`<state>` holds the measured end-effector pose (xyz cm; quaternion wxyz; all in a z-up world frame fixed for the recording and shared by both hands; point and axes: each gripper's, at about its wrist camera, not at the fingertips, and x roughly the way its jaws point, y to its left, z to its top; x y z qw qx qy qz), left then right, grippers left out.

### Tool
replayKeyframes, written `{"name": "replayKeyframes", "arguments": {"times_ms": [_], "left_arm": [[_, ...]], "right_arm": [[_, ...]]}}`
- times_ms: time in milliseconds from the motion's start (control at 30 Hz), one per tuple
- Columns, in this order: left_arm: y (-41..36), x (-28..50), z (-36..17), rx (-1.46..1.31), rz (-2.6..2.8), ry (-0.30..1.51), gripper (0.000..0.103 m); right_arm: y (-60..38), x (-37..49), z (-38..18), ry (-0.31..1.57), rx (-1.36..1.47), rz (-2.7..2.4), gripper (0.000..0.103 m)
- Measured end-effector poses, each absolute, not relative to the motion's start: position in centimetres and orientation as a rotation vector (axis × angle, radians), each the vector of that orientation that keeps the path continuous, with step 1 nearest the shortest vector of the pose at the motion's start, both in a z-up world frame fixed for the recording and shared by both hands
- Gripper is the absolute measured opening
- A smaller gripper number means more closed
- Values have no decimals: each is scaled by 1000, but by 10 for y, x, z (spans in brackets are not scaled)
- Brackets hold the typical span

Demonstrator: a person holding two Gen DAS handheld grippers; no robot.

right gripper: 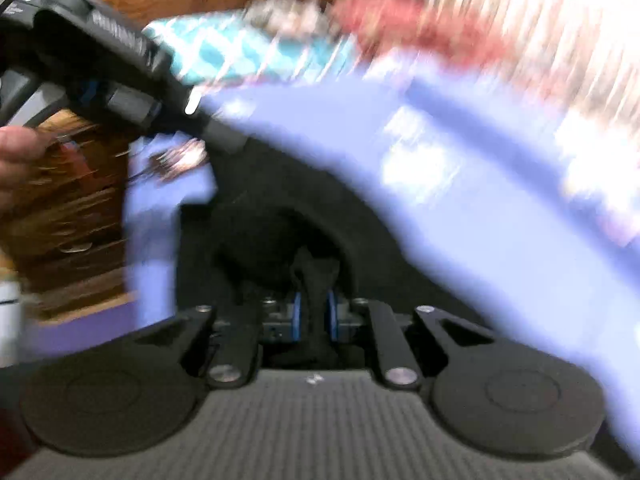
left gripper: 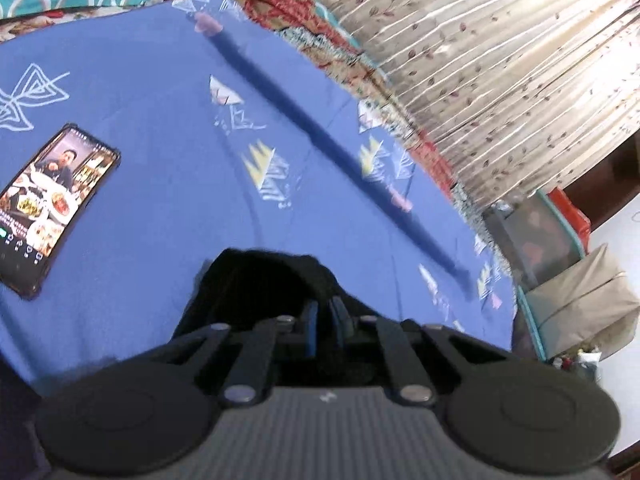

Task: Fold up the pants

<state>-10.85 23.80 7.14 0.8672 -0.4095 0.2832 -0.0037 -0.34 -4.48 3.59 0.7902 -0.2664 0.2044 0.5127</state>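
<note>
Your left claw [left gripper: 324, 312] has its blue-padded fingers drawn together on a bunched fold of the black fabric pants [left gripper: 264, 276], which sit right at its tip on the blue bedsheet with white and yellow triangle prints [left gripper: 160, 92]. Only this view shows a black smartphone with a lit screen [left gripper: 52, 208] lying flat, off to the claw's left and apart from the pants, and a long dark shadow crossing the sheet ahead. Beige floral curtains [left gripper: 500, 60] hang beyond the bed to the right.

The right wrist view is badly blurred. Your right claw [right gripper: 314, 316] is clamped on a ridge of the black pants [right gripper: 280, 200], which rise ahead of it. Upper left, the left claw [right gripper: 224, 136] and a hand [right gripper: 16, 160] appear.
</note>
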Motion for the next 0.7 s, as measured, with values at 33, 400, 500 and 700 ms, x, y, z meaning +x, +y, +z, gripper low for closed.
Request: {"name": "replayKeyframes", "arguments": {"times_ms": [33,400,500,700], "left_arm": [[239,-111,72,-861,-10,586,7],[248,-139,13,-892,154,738,11],[253,-141,19,-902,152,727,13],[260,-150,67,-854,150,577,17]], "right_arm": [[-45,-11,41,332,-623,1058,15],[-33,-69,-32,361,-803,1227,21],[-32,-47,-21,498,-685,1241,29],[-61,-7,24,711,-200,1313,51]]}}
